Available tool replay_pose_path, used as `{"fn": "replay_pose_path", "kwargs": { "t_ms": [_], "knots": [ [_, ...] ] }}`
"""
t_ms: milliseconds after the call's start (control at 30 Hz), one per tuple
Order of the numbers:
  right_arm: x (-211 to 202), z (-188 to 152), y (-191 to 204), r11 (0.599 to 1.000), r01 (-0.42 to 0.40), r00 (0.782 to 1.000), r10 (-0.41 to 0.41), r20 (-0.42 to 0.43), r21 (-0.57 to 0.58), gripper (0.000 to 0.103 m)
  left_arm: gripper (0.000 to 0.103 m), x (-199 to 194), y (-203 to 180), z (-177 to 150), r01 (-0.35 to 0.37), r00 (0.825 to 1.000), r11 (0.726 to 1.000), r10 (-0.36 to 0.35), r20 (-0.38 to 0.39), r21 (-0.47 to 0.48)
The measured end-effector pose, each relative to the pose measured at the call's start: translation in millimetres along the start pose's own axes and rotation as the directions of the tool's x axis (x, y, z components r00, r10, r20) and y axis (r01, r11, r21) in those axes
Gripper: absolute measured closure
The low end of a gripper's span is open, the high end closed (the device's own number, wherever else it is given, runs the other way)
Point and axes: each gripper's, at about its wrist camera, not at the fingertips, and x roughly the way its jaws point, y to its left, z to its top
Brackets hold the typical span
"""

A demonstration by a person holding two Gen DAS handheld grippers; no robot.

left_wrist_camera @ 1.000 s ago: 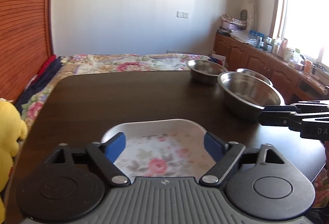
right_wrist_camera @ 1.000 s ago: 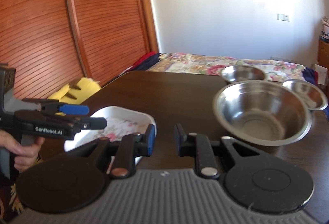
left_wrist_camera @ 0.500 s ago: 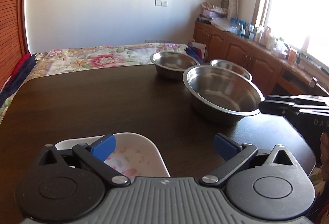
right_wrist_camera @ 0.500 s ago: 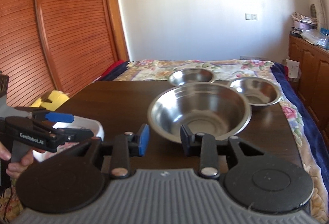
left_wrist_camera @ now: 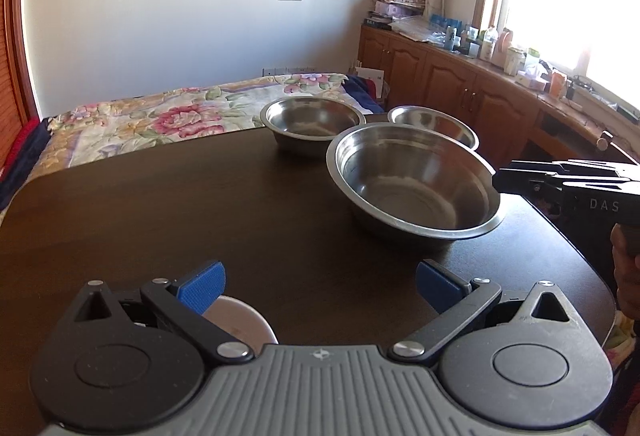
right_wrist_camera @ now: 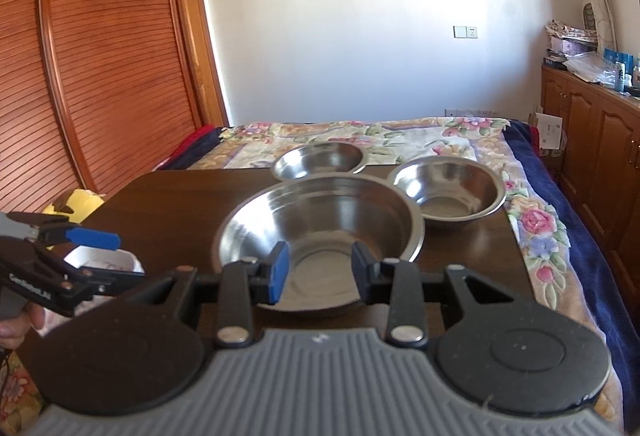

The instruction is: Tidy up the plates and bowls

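**Two grippers over a dark table with three steel bowls and a white dish**

Seen from the left wrist camera, the left gripper (left_wrist_camera: 318, 282) hovers low over the near edge of a dark wooden table (left_wrist_camera: 200, 204). Its blue-padded fingers (left_wrist_camera: 202, 286) are spread wide apart and hold nothing. Under the left-hand finger, a white dish (left_wrist_camera: 240, 324) peeks out at the table's near edge, mostly hidden by the gripper body. To the right, past the middle of the table, sits a large steel bowl (left_wrist_camera: 414, 184), upright. Behind it stand two smaller steel bowls: a medium bowl (left_wrist_camera: 312, 122) at the far edge and a small bowl (left_wrist_camera: 434, 122) to its right, partly hidden by the large one. At the far right, the right gripper (left_wrist_camera: 504, 178) reaches in from the side, its tips right at the large bowl's rim.

From the right wrist camera, the left gripper (right_wrist_camera: 108, 260) appears at the far left, held by a hand, above the white dish (right_wrist_camera: 102, 262). In the centre, the right gripper (right_wrist_camera: 318, 268) is partly open, its two fingers (right_wrist_camera: 278, 270) a modest gap apart, with the near rim of the large bowl (right_wrist_camera: 320, 224) lying between them. Whether the pads touch the rim cannot be told. Beyond lie the medium bowl (right_wrist_camera: 318, 160) and, to the right, the small bowl (right_wrist_camera: 448, 190). A flowered bedspread (right_wrist_camera: 400, 136) lies behind the table.
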Motion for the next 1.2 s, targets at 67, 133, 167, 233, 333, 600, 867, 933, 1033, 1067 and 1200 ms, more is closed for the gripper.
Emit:
{"fn": "replay_pose_path", "kwargs": {
  "t_ms": [67, 133, 167, 233, 333, 600, 867, 933, 1033, 1067, 1200],
  "knots": [
    [2.0, 0.4, -5.4, 1.0, 0.004, 1.0, -0.004, 0.003, 0.002, 0.065, 0.001, 3.3, -0.6, 2.8, -0.01, 1.0, 1.0, 0.01, 0.0, 0.01],
    [4.7, 0.8, -10.8, 1.0, 0.009, 1.0, -0.009, 0.006, 0.002, 0.063, 0.001, 6.5, -0.5, 6.4, -0.019, 1.0, 1.0, 0.019, 0.0, 0.013],
    [6.1, 1.3, -12.7, 1.0, 0.012, 1.0, -0.012, 0.008, 0.003, 0.062, 0.001, 7.9, -0.4, 8.1, -0.021, 1.0, 1.0, 0.021, 0.002, 0.013],
    [8.7, 1.6, -18.4, 1.0, 0.02, 1.0, -0.02, 0.013, 0.004, 0.058, 0.001, 11.5, -0.1, 11.6, -0.017, 1.0, 1.0, 0.017, 0.007, 0.016],
    [13.0, 2.0, -28.4, 1.0, 0.025, 1.0, -0.025, 0.018, 0.015, 0.056, 0.002, 17.4, -2.5, 16.9, -0.015, 1.0, 1.0, 0.015, 0.015, 0.023],
    [26.8, -0.2, -45.2, 0.999, 0.029, 0.999, -0.029, 0.016, 0.034, 0.039, 0.024, 37.2, -6.2, 24.5, -0.003, 1.0, 1.0, 0.003, 0.012, 0.007],
    [34.9, 0.5, -53.3, 0.998, 0.017, 0.999, -0.018, 0.027, 0.052, 0.012, 0.032, 52.4, -7.5, 30.4, -0.029, 0.999, 1.0, 0.029, 0.03, -0.006],
    [35.7, 0.7, -53.4, 0.999, 0.022, 0.999, -0.023, 0.03, 0.049, 0.011, 0.033, 54.9, -7.5, 31.5, -0.029, 0.999, 1.0, 0.03, 0.03, -0.009],
    [37.3, 0.7, -53.2, 0.999, 0.015, 0.999, -0.016, 0.029, 0.046, 0.011, 0.038, 58.6, -6.7, 32.1, -0.032, 0.999, 0.999, 0.033, 0.03, -0.021],
    [38.1, 0.7, -53.4, 0.999, 0.012, 1.0, -0.013, 0.027, 0.046, 0.011, 0.04, 59.6, -6.1, 32.3, -0.027, 0.999, 0.999, 0.028, 0.03, -0.029],
    [40.9, -0.2, -53.9, 0.999, -0.005, 1.0, 0.004, 0.017, 0.047, 0.013, 0.052, 64.7, -7.4, 34.7, -0.009, 1.0, 0.999, 0.01, 0.027, -0.041]
  ]
}}
